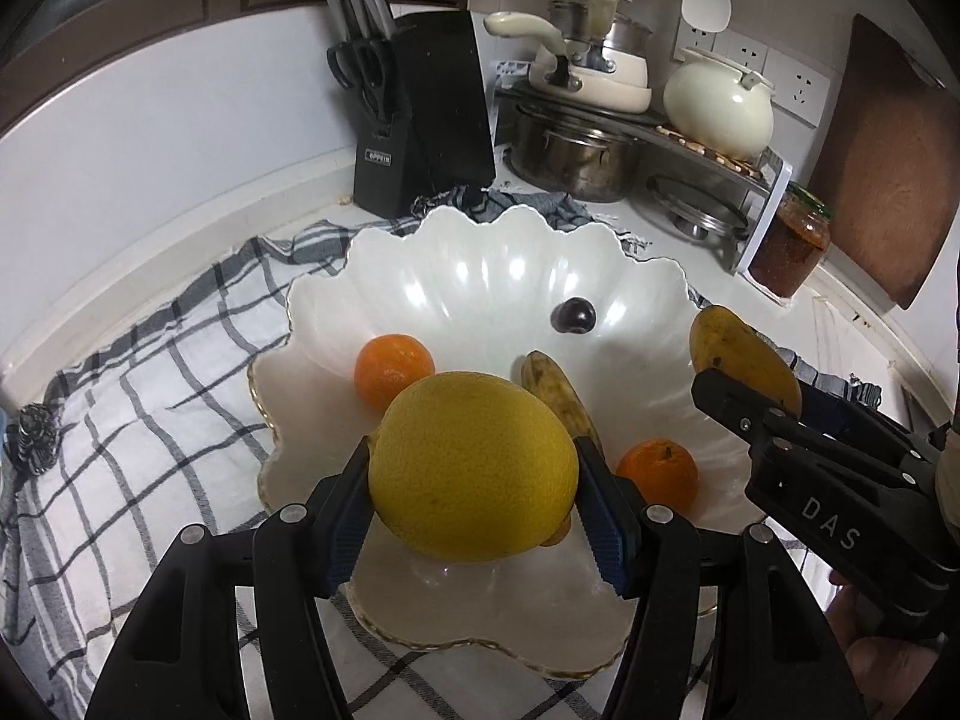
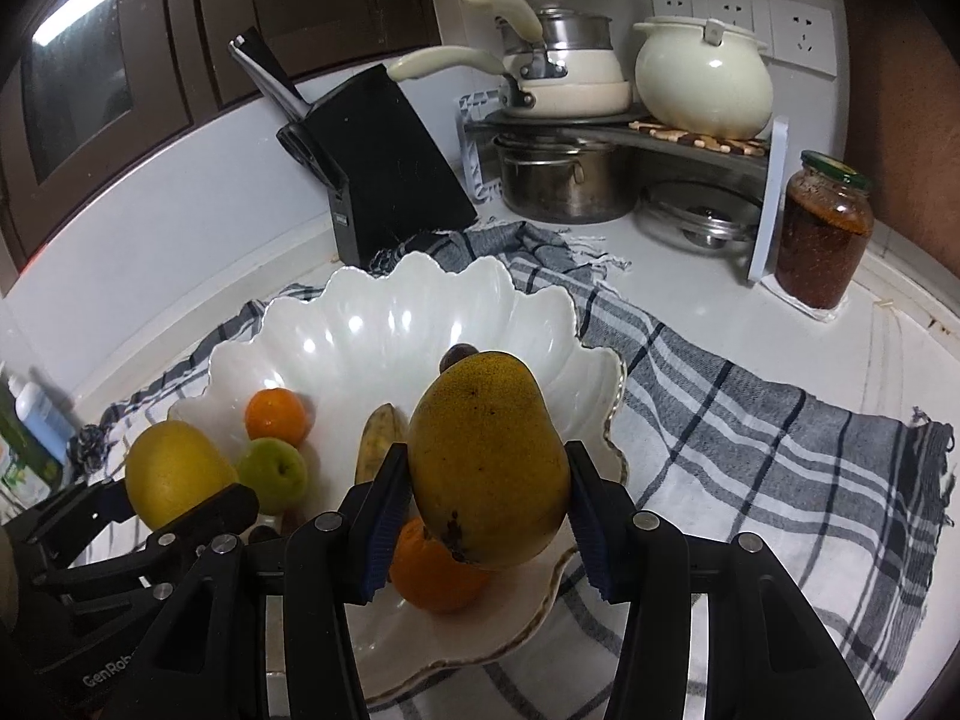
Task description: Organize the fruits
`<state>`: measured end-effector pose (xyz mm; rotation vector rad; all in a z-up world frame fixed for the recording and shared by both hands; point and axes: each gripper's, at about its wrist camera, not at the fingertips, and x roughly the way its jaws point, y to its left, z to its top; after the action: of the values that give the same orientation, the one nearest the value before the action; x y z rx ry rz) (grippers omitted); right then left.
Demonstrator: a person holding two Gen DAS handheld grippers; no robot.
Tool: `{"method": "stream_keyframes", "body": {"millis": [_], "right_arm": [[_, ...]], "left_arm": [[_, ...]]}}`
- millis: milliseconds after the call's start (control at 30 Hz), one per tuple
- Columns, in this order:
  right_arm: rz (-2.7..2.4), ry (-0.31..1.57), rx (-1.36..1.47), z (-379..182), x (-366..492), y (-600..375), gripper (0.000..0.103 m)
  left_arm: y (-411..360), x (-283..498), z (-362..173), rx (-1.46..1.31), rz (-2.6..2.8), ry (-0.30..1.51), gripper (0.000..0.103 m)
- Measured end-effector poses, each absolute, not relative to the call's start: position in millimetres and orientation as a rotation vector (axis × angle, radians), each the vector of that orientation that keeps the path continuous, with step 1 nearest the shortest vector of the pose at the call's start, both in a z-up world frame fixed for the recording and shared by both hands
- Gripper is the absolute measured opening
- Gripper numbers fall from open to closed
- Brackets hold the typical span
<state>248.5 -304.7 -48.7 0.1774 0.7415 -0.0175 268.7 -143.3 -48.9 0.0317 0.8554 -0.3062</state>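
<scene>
Left hand-held gripper (image 1: 474, 480) clamps the yellow citrus (image 1: 474, 468) over the bowl's near rim (image 1: 420, 636); right hand-held gripper (image 2: 489, 510) grips the mango (image 2: 489, 456) upright (long axis vertical), also above the bowl.

Surface: I see a white surface (image 2: 708, 276) under a checked cloth (image 2: 750, 420).
Wall: pale, with sockets (image 2: 801, 30) at 1 o'clock.
Cabinets: dark brown cabinets (image 2: 150, 48) at 10 o'clock.
Light: a bright reflection on the cabinet glass.

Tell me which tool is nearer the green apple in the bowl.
Left. The left tool, gripping the yellow citrus fruit, sits right beside the green apple; the right tool, holding the mango, is farther, past the banana.
</scene>
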Motion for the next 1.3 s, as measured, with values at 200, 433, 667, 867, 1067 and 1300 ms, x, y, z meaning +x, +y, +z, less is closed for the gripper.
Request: {"method": "stream_keyframes", "body": {"millis": [200,433,667,867,1067,1300], "right_arm": [[-0.072,0.697,0.157,-42,244,-307,0.08],[-0.121,0.659,0.132,-29,231,-307,0.09],[-0.133,0.639,0.121,-17,208,-304,0.093],[-0.135,0.615,0.117,-4,183,-298,0.093],[-0.138,0.593,0.1,6,155,-290,0.093],[-0.142,0.575,0.095,11,121,-284,0.093]], "left_arm": [[-141,262,-38,0.057,-0.27,0.8,0.083],[-131,250,-27,0.055,-0.215,0.766,0.101],[-121,228,-14,0.045,-0.199,0.745,0.103],[-114,204,-2,0.04,-0.199,0.719,0.103],[-107,178,6,0.03,-0.197,0.696,0.103],[-101,148,11,0.027,-0.205,0.67,0.103]]}}
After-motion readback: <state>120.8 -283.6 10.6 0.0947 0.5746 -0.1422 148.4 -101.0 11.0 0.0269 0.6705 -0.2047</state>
